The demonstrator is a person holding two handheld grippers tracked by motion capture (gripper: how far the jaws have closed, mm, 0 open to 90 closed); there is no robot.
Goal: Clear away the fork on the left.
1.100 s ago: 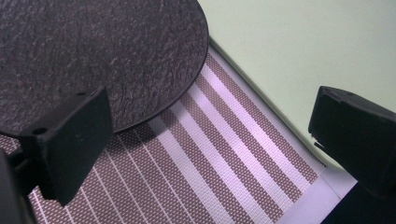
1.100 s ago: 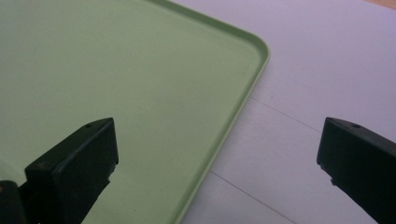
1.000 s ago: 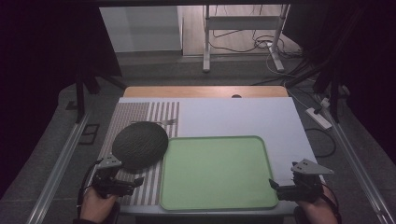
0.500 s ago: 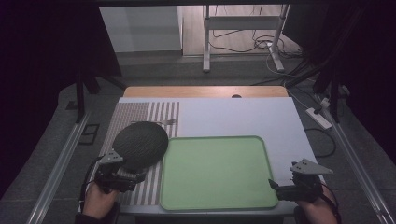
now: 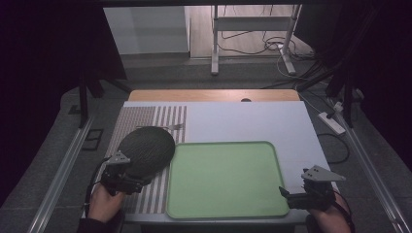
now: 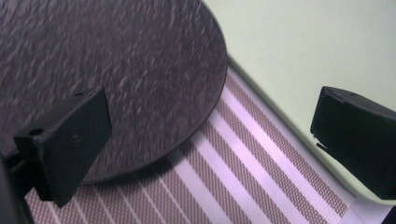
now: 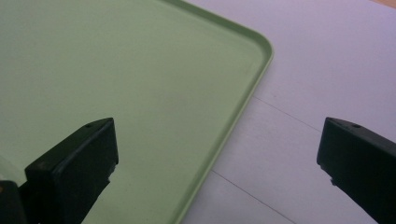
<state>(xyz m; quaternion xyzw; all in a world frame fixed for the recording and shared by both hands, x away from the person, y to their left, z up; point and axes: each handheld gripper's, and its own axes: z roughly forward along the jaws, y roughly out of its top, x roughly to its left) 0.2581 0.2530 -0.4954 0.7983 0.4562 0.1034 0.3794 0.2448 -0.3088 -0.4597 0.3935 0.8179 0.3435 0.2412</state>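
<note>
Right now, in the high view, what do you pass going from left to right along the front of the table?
Left gripper → dark round plate → green tray → right gripper.

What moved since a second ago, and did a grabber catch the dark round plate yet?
The left gripper slid forward toward the dark round plate, so its open jaws now sit at the plate's near edge, one over it. Nothing has been gripped. The right gripper stayed open by the near right corner of the green tray. The plate, the tray and the striped mat have not shifted.
</note>
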